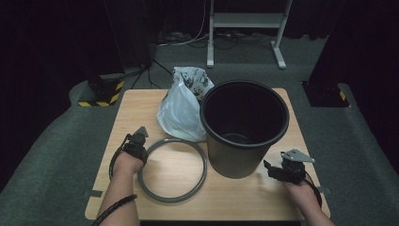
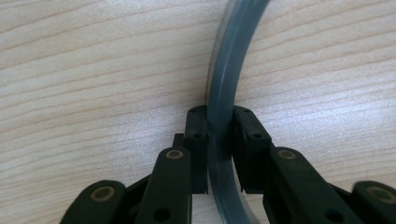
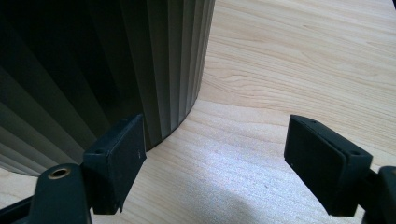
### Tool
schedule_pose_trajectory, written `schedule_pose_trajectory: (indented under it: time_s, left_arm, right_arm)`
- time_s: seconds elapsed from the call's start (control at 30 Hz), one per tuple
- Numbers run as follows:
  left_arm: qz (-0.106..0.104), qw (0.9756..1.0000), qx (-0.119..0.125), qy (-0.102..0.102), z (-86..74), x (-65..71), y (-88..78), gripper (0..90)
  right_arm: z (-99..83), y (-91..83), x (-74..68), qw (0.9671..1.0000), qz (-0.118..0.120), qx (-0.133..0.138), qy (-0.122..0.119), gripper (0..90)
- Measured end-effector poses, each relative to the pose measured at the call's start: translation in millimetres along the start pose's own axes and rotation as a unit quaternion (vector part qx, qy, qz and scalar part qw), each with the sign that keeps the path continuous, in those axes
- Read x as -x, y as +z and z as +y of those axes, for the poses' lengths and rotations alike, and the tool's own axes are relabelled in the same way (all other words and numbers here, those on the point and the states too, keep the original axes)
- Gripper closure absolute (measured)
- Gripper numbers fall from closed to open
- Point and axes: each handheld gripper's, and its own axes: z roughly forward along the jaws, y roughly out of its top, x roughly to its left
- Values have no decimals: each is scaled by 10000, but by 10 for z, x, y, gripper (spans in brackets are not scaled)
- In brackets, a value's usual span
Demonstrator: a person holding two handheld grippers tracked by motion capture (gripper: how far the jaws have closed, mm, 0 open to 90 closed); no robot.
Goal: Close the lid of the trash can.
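Grey ring (image 2: 224, 84) sits pinched in left tool (image 2: 219, 135); right tool (image 3: 215, 163) gapes.

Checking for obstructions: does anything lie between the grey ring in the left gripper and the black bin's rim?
Nothing visible. The left gripper is shut on the grey ring; only bare table separates it from the black bin. The plastic bag sits behind.

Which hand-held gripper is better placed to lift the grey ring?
Left. The left hand-held gripper is already clamped on the ring; the right hand-held gripper stands open beside the bin.
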Motion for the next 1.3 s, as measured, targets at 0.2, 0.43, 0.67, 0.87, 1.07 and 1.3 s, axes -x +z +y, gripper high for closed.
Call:
schedule_pose_trajectory:
  time_s: [0.2,0.43,0.67,0.87,1.07,1.3]
  left_arm:
    - [40,9999,-12,128,-1,9,1,769]
    - [-80,9998,117,162,-41,-11,0,776]
    - [-234,9995,169,144,-59,-30,-43,780]
    - [-228,9992,275,182,-47,-26,-134,782]
    - [-338,9988,290,208,-78,-49,-166,783]
    - [-500,9981,315,146,-150,-134,-188,783]
  right_arm:
    - [-5,4,-2,10000,8,-15,-7,207]
    - [-10,24,-18,10000,2,-54,-74,207]
    - [-25,18,29,9999,-110,-127,20,206]
    - [-71,50,65,9992,-160,-340,102,206]
    - [-109,80,63,9985,-140,-508,150,205]
    - [-133,112,58,9978,-138,-636,138,206]
